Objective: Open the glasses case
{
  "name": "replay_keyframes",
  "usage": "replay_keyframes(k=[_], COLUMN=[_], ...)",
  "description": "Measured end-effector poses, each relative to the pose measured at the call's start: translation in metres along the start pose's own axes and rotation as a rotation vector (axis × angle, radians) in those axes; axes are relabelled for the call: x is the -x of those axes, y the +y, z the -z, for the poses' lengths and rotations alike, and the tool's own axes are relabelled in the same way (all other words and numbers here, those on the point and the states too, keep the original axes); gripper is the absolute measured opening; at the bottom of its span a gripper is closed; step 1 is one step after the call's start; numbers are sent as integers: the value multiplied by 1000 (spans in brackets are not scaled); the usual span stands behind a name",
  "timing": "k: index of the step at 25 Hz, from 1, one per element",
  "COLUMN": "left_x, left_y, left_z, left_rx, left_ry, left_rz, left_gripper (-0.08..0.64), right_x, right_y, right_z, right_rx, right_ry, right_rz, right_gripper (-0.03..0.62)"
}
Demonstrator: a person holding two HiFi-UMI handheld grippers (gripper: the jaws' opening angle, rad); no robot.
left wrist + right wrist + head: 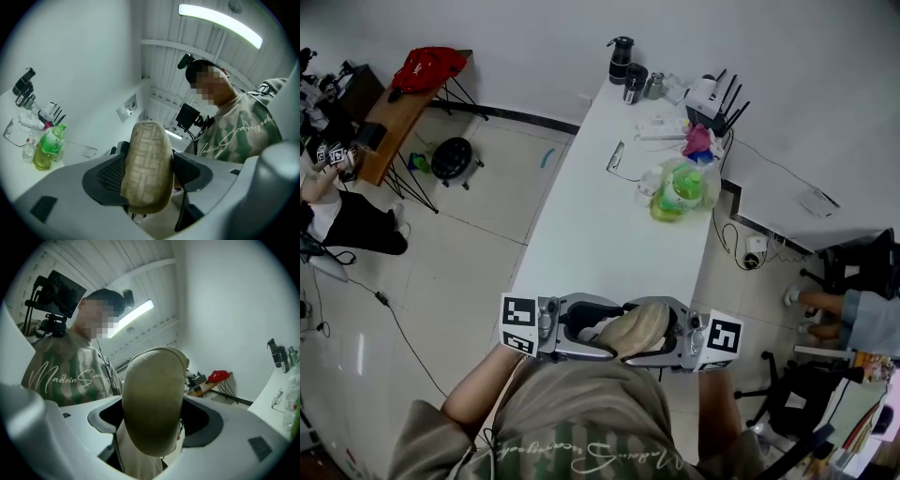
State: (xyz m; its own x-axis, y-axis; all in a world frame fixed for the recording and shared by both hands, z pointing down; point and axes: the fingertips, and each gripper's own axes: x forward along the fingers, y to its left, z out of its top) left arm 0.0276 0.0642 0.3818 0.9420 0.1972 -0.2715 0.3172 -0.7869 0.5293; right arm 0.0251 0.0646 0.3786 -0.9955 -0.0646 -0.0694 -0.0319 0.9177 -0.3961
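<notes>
Grip at both ends decides this step, so start at the left. The left claw (149, 171) stands fairly wide. Its jaws press on the woven-patterned flanks of the glasses case (642, 323), one pad on each side, with the case on edge between them. I judge this hand should be the anchor. It should hold one shell firmly, not turn with it, and not squeeze across the seam, which would pinch lid and base together.

The case hangs in the air close to the person's chest, over the near end of the white worktop (600, 225). It bridges the two claws with nothing under it. I cannot tell whether the lid has begun to part. Something pale shows beside the case in the head view, but what it is stays unclear.

At the right, the right claw (152, 416) is likewise closed round the case's smooth rounded end, a jaw on either side. This one probably has to do the swinging. It should take only the lid half and lever it about the hinge in a slow arc, not pull straight away, since a sprung hinge could snap or the smooth shell slip out. Working low over the worktop would soften any drop.
</notes>
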Motion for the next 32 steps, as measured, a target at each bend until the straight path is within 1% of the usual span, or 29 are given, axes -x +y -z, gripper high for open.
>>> replay_keyframes(k=[4,7,10,13,14,16,18,19,22,24,26,28,32], left_x=[-1,-1,-2,0,-1,-3,-5,-5,-5,-4,-1,3,12], left_y=[2,3,13,24,26,26,27,28,29,31,35,39,45], left_z=[7,14,25,34,37,44,50,53,58,58,57,55,48], left_rx=[54,87,150,251,266,251,234,237,244,249,261,269,260], left_ry=[45,81,118,110,111,133,148,147,136,112,77,47,14], left_rz=[7,14,16,11,13,19,13,9,2,-6,-20,-35,-94], left_gripper=[331,341,341,339,339,341,345,345,345,344,344,344,344], right_x=[-2,-2,1,5,6,5,6,7,8,9,13,17,28], right_y=[1,0,-12,-26,-29,-34,-38,-39,-37,-39,-45,-50,-57], right_z=[2,7,16,27,29,33,37,39,45,45,43,39,36], right_rx=[20,-22,-137,-276,-321,-407,-468,-479,-468,-474,-463,-428,-376], right_ry=[20,23,-6,-42,-51,-69,-92,-96,-92,-110,-126,-123,-78], right_rz=[-19,-60,-85,-69,-65,-60,-51,-47,-39,-20,28,88,219], right_gripper=[367,367,367,367,367,367,367,366,366,367,367,367,367])
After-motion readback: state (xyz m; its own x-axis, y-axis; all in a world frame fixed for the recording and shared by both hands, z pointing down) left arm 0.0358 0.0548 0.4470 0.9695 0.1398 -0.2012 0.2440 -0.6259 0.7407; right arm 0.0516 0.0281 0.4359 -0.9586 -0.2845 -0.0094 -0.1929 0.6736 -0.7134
